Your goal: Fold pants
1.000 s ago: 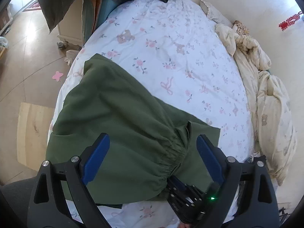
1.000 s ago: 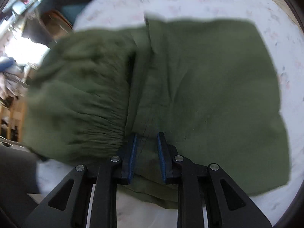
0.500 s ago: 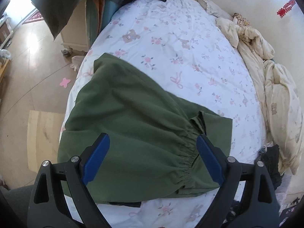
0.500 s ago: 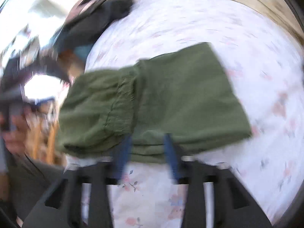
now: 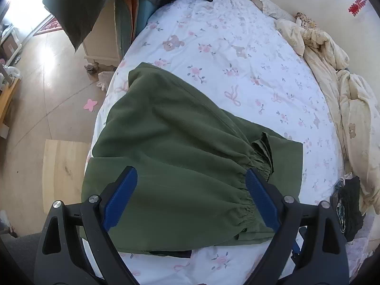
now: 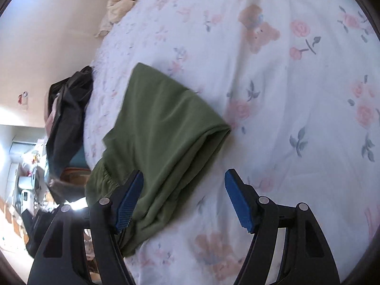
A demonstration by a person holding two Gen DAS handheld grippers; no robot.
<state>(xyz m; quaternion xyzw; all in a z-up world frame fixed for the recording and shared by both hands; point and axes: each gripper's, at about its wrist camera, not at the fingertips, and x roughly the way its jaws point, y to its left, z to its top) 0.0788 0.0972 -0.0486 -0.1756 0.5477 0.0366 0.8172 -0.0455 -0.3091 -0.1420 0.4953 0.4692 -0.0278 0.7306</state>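
Two open hand-held grippers, left [image 5: 190, 199], right [image 6: 184, 197], above folded pants [image 5: 180, 166]

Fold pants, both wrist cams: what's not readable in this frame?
- Green pants: near edge in the left wrist view is behind the left gripper; how many layers are folded can't be counted.
- Pants in the right wrist view: lower end is covered by a finger of the right gripper.
- Dark item: cut off behind a gripper finger, type unclear.
- Room past the bed: blurred, overexposed.

Home bedroom, floral bedsheet [image 5: 237, 54], rumpled cream duvet [image 5: 344, 99]
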